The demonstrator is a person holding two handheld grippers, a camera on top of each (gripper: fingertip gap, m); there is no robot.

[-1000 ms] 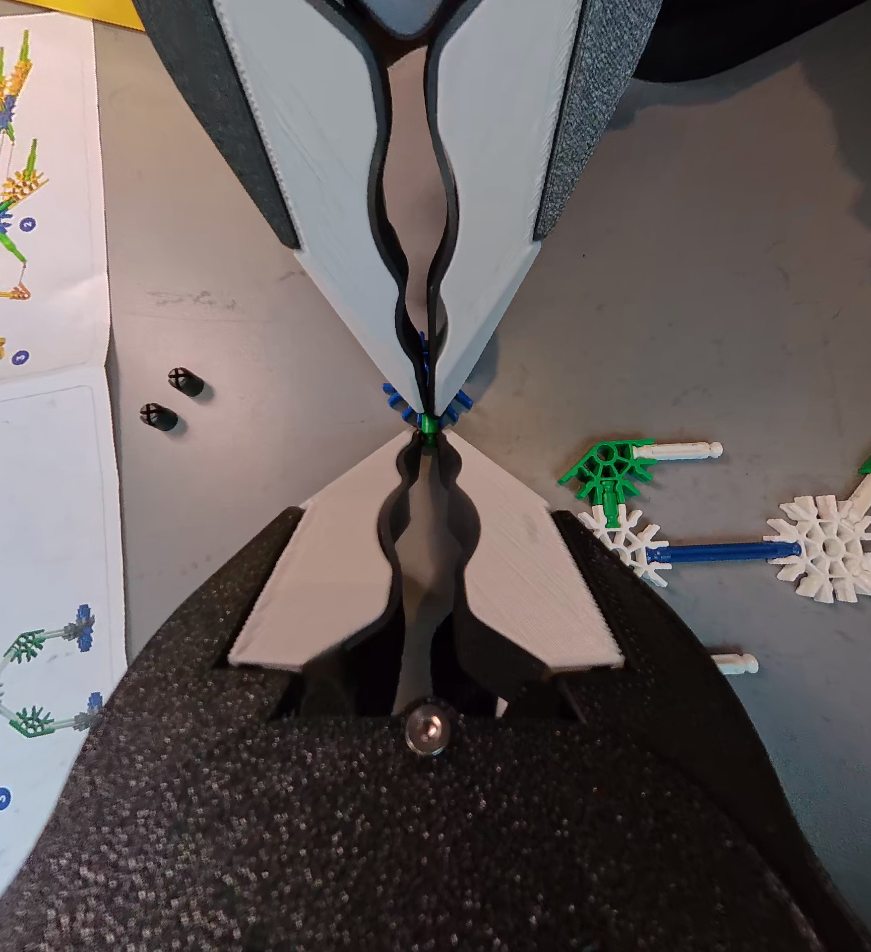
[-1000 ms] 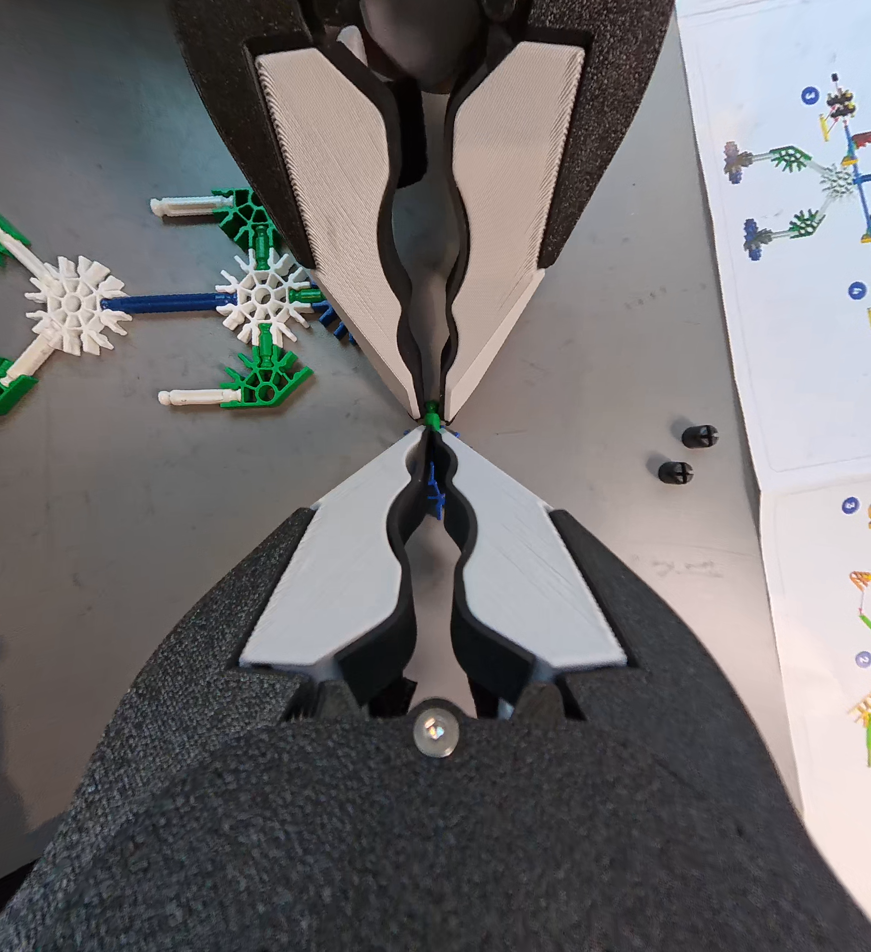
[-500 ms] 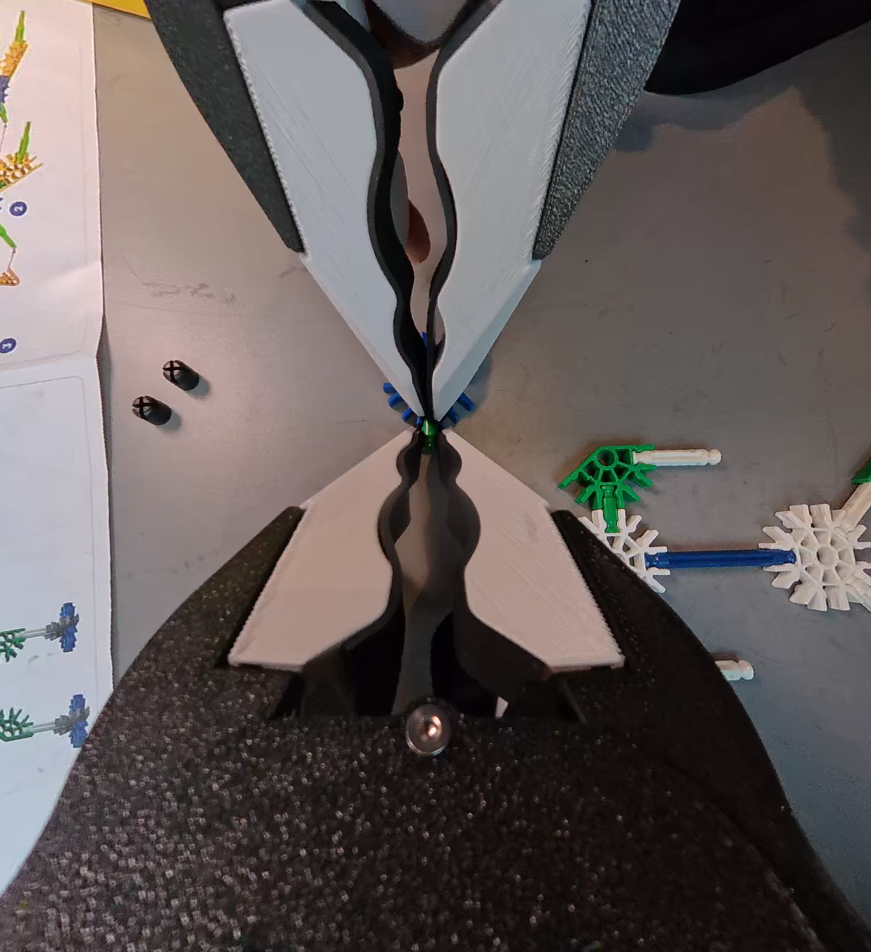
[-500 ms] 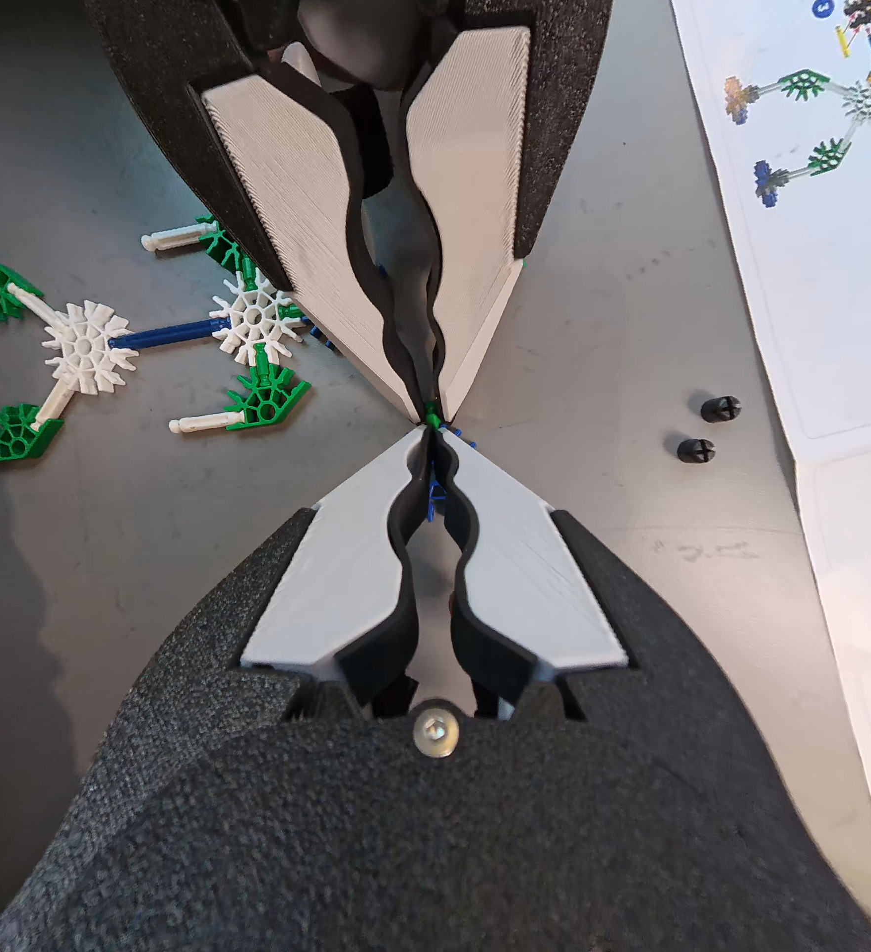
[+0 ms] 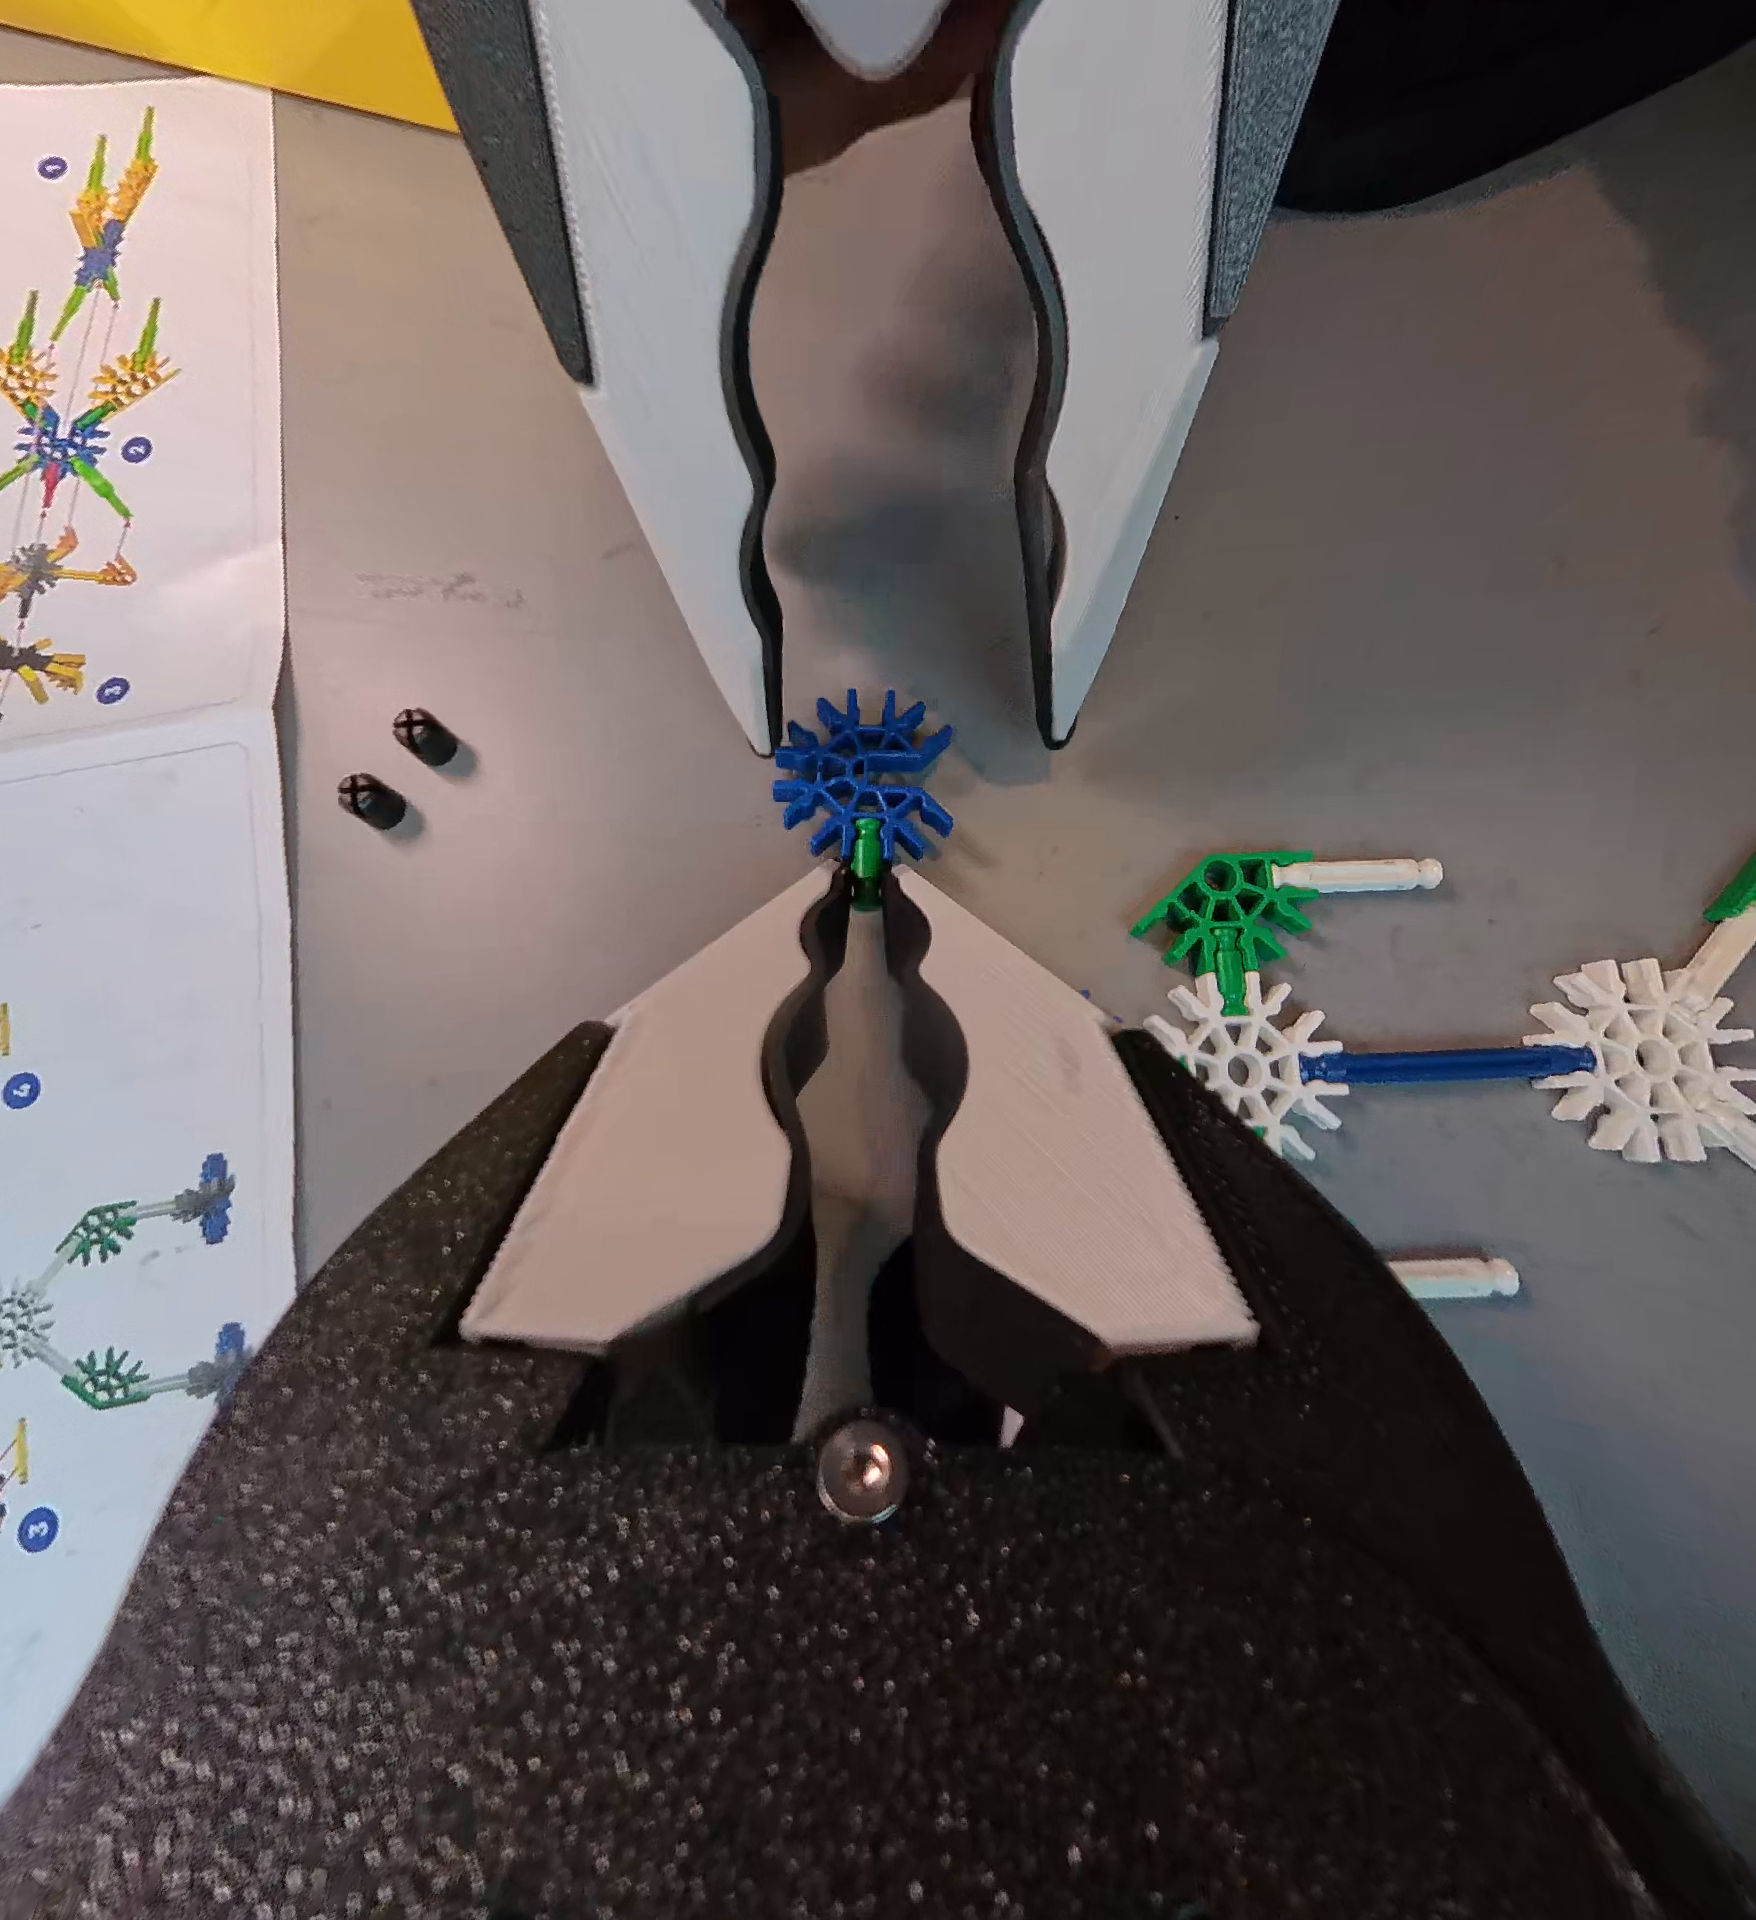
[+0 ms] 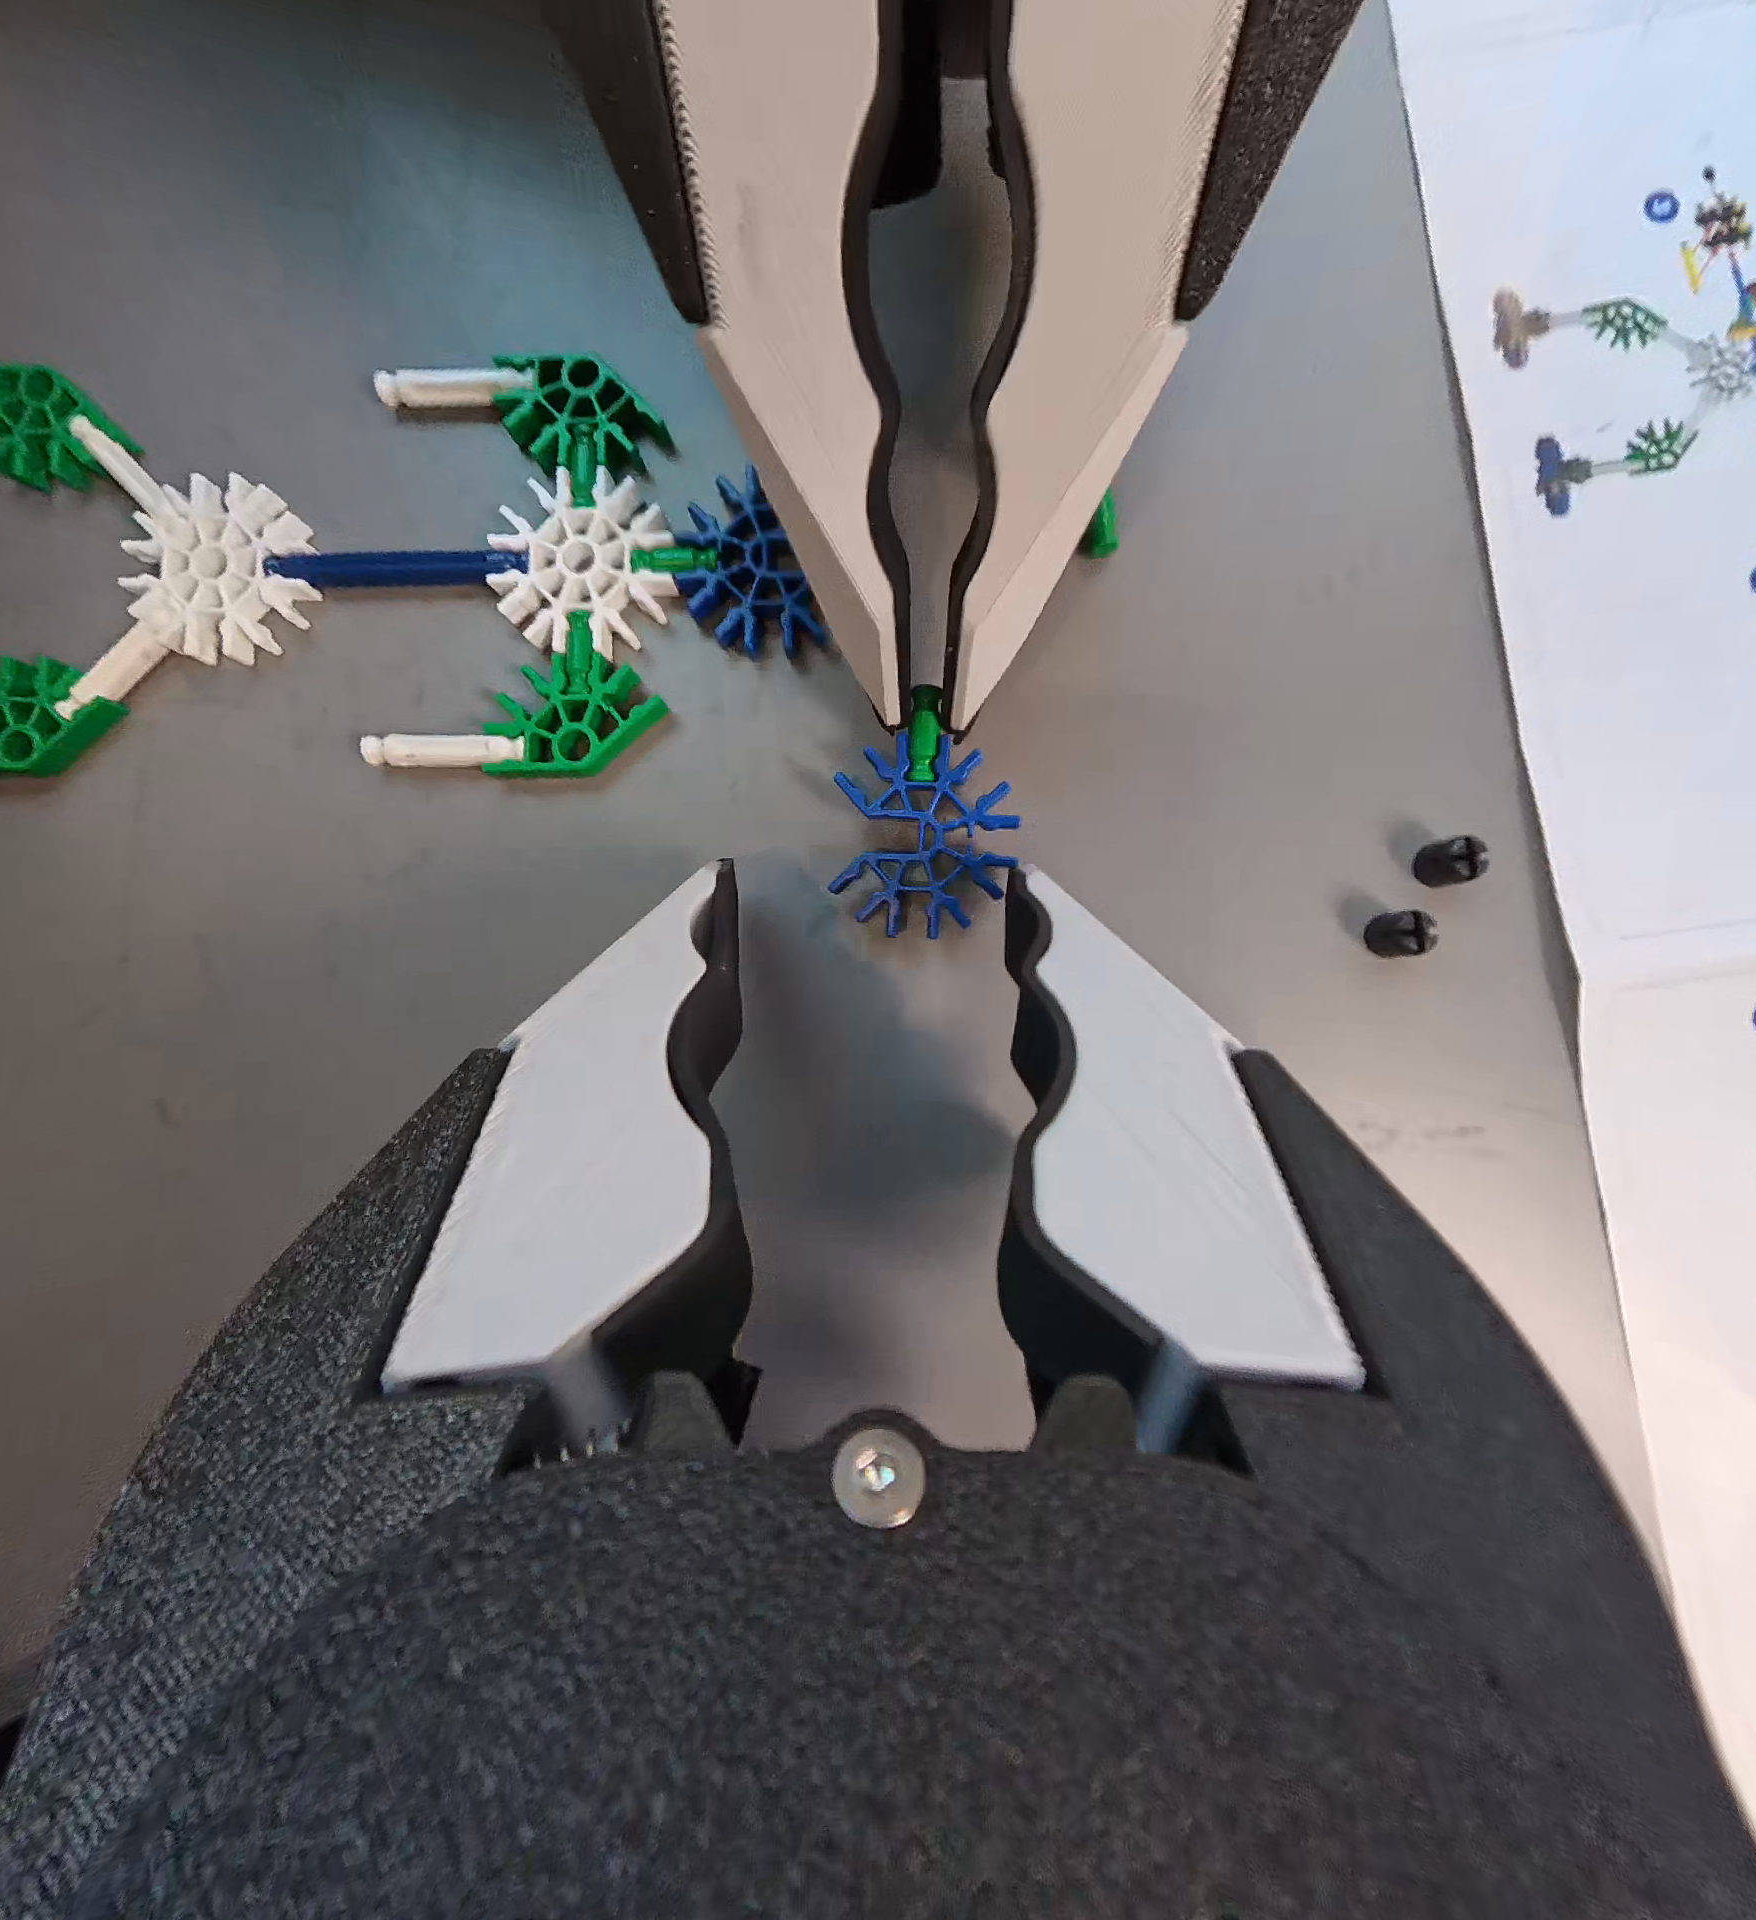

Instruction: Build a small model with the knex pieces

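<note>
My left gripper (image 5: 863, 878) is shut on a short green rod (image 5: 865, 860). A blue snowflake connector (image 5: 861, 779) sits on the rod's far end, just above the grey table. My right gripper (image 5: 910, 740) faces it from the top of the left wrist view, open, with its fingertips on either side of the connector's far edge. In the right wrist view my right gripper (image 6: 869, 878) is open around the blue connector (image 6: 921, 831). The left gripper (image 6: 921, 717) pinches the green rod (image 6: 921, 736) from above.
A white, green and blue rod-and-connector assembly (image 5: 1425, 1065) (image 6: 386, 566) lies flat beside the grippers. Two small black caps (image 5: 396, 769) (image 6: 1425, 894) lie near an instruction sheet (image 5: 95, 935) (image 6: 1684, 727). A loose green rod (image 6: 1097, 525) lies behind the left gripper.
My right gripper has opened and let go of the blue connector, which now stays on the green rod in my left gripper. The two grippers have drawn slightly apart.
</note>
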